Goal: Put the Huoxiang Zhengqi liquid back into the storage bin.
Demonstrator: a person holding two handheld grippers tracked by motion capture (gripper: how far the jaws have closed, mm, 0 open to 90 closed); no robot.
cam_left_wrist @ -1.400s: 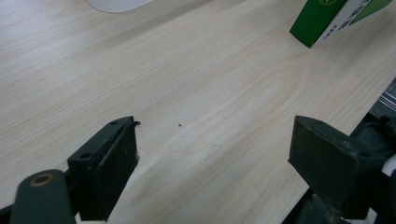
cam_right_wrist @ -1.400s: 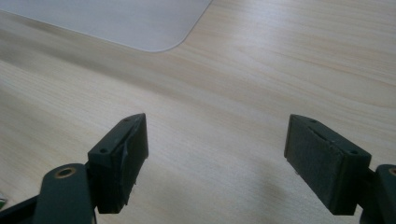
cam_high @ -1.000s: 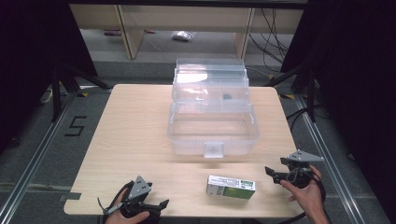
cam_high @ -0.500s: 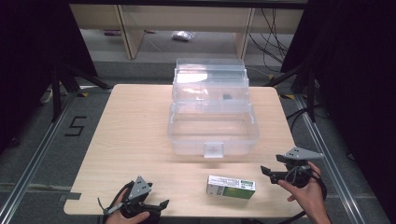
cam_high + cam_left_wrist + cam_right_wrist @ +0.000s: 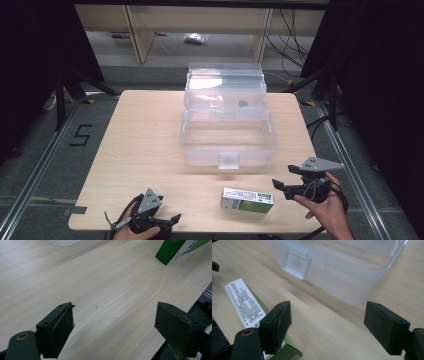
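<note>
A green and white carton (image 5: 247, 200) lies flat near the table's front edge; its green end (image 5: 180, 250) shows in the left gripper view and its printed side (image 5: 247, 305) in the right gripper view. Behind it stands a clear plastic box (image 5: 227, 135) with its lid open and a front latch (image 5: 295, 263). My right gripper (image 5: 284, 180) hovers just right of the carton, open and empty, lifted off the table. At the front left my left gripper (image 5: 167, 220) rests on the table, open with nothing between its jaws (image 5: 115, 322).
The light wooden table (image 5: 140, 145) has bare room to the left of the box. A small dark object (image 5: 242, 104) lies in the box's upper tier. Shelving and cables stand beyond the far edge; metal rails run along both sides.
My right gripper has risen and shifted slightly left toward the carton. The left gripper, the carton and the box have stayed put.
</note>
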